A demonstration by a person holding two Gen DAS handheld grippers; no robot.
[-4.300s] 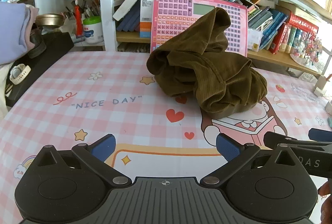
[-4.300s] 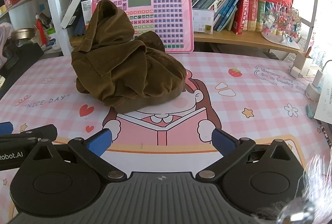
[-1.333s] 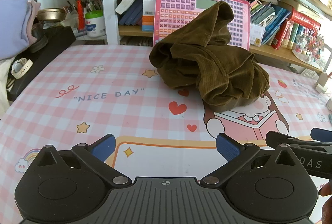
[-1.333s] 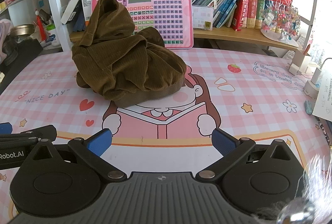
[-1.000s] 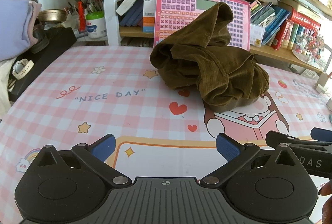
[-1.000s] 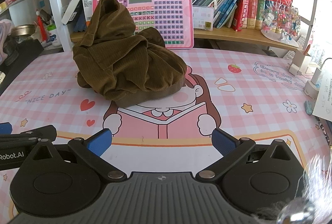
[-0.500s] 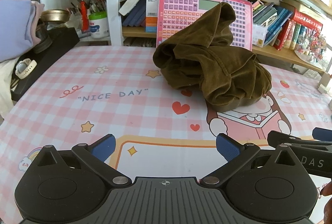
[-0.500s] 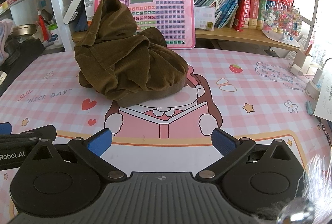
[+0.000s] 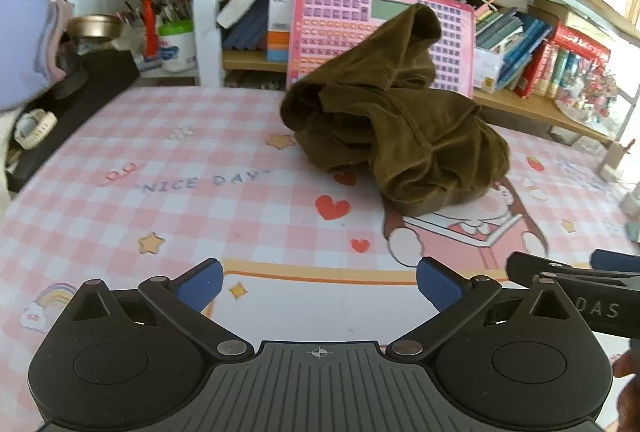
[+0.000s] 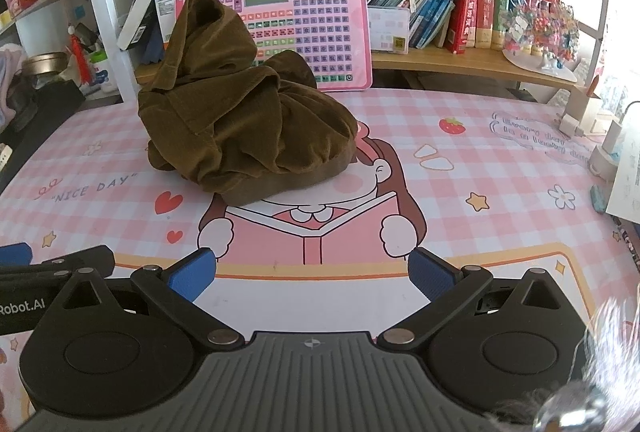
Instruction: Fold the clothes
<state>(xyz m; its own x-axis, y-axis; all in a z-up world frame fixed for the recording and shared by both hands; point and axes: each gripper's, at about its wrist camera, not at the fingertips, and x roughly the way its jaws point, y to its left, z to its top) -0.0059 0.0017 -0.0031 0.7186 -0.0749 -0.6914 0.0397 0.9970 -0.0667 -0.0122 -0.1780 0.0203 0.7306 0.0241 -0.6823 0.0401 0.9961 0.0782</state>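
Left wrist view shows the left claw [image 9: 318, 282] with its blue pads spread apart and empty, low over the near edge of the counter [image 9: 120, 160]. Beyond it, right of the "NICE DAY" lettering [image 9: 204, 182], sits the brown garment [image 9: 394, 136], a crumpled heap with one peak standing up against the pink keyboard toy [image 9: 340, 32] behind it. Right wrist view shows the same brown garment [image 10: 244, 128] resting over the head of the cartoon reader [image 10: 312, 228] printed on the counter [image 10: 480, 160], with the right claw [image 10: 312, 274] also spread wide and holding nothing, well short of the cloth.

The fabric looks like ribbed corduroy: soft and limp, with enough body to hold a heap, probably light, and not slippery. A seamed edge along the heap's left side and the thick folded hem at its near bottom edge look like the best places to pinch, one claw on each, so the heap can be lifted and shaken flat.
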